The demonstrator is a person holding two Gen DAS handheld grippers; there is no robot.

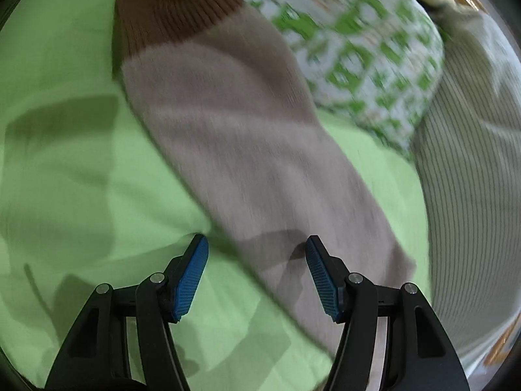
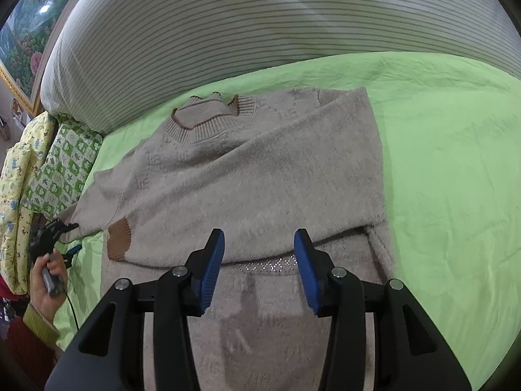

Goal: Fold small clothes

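Lying spread on a light green bedsheet [image 2: 439,150]: beige knitted sweater [image 2: 254,176], neck opening toward a striped grey-white bolster [image 2: 228,26] at the far edge of the bed. Collar ribbed, edged in brown. One sleeve folded across the chest, its brown ribbed cuff [image 2: 119,239] resting near the sweater's side; a band of small glittering stones just below the folded sleeve's edge.

Right gripper [image 2: 259,254]: fingers spread wide, blue ribbed pads facing each other, nothing between them; poised over the sweater's lower body, near the folded sleeve's edge. Contact with the fabric cannot be told.

Left gripper [image 1: 257,260]: fingers likewise parted and holding nothing, poised low over the other sleeve [image 1: 234,150]. Right-side pad [image 1: 322,280] over the beige sleeve fabric, left-side pad over bare green sheet. Sleeve stretched diagonally away across the sheet, ending in a second brown ribbed cuff [image 1: 169,13] at the far end. Picture blurred; contact cannot be told.

Same gripper seen small at the left edge of the right wrist view, gripped by the left hand [image 2: 49,280], with a yellow-green cuff over a dark red sleeve at the wrist.

Beside the bed's far corner: green-and-white patterned pillow [image 2: 62,169], yellow printed quilt [image 2: 19,195], framed flower painting [image 2: 29,32].
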